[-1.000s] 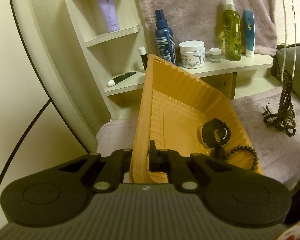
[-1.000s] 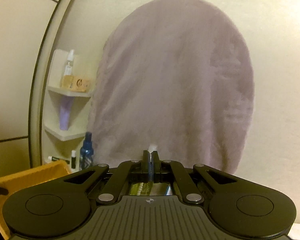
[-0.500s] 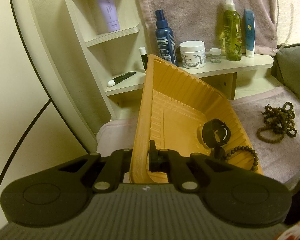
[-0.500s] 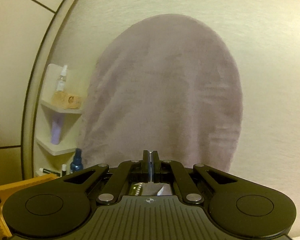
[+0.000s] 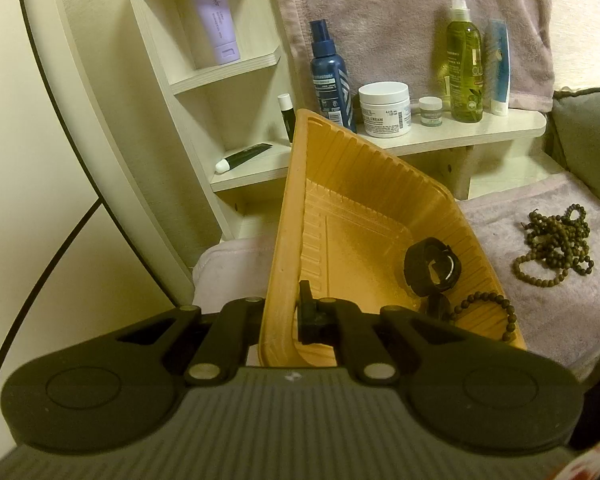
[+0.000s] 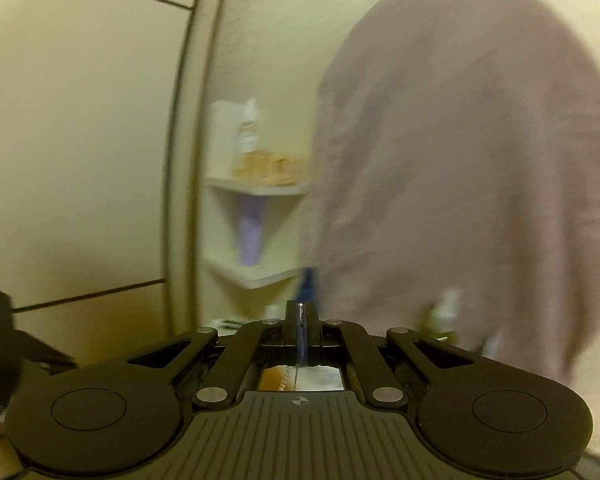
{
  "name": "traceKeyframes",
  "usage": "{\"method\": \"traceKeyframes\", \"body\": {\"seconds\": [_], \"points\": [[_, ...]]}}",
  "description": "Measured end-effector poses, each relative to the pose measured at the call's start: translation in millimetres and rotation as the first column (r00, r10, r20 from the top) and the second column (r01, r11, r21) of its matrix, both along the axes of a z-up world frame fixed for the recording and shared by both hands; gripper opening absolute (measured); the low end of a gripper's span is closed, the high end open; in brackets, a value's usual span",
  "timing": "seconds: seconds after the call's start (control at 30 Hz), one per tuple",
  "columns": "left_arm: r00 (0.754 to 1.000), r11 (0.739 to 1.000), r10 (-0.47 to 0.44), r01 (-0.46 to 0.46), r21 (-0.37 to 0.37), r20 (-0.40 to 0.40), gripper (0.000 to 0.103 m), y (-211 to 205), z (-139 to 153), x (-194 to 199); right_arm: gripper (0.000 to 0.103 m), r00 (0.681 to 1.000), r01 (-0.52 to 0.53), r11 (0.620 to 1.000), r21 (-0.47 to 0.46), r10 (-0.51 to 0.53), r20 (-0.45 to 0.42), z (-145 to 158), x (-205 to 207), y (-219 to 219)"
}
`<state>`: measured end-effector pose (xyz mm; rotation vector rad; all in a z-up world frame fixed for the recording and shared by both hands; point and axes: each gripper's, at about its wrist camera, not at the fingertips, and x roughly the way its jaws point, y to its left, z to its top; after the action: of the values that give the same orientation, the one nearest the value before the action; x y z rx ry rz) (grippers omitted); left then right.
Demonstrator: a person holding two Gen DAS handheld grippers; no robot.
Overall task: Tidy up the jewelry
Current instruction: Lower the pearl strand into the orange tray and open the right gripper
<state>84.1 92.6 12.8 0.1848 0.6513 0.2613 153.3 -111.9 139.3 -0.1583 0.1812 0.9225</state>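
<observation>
While my left gripper (image 5: 290, 312) jaws pinch the tilted orange tray (image 5: 352, 184) rim and my right gripper (image 6: 301, 320) is empty, its jaws together, the watch (image 5: 430, 270) could slide out.

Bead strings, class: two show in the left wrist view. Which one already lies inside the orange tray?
The short dark bead bracelet, curled in the orange tray beside the black watch. The longer bead pile lies outside, on the towel.
</observation>
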Motion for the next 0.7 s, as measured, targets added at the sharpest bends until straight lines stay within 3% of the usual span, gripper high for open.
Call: {"method": "traceKeyframes", "body": {"seconds": [0.3, 0.53, 0.7], "points": [[1.0, 1.0, -0.002, 0.002, -0.004, 0.002, 0.005, 0.3, -0.1, 0.2, 0.001, 0.983, -0.128, 0.991, -0.047, 0.121, -0.139, -37.8, 16.4, 62.0], [1.0, 1.0, -0.002, 0.002, -0.005, 0.005, 0.005, -0.4, -0.3, 0.5, 0.001, 0.94, -0.175, 0.979, -0.103, 0.136, -0.314, -76.3, 39.8, 83.0], [1.0, 1.0, -0.001, 0.001, -0.007, 0.005, 0.005, 0.0, -0.5, -0.2, 0.001, 0.901, -0.186, 0.979, -0.084, 0.136, -0.411, -95.3, 52.5, 85.8]]}}
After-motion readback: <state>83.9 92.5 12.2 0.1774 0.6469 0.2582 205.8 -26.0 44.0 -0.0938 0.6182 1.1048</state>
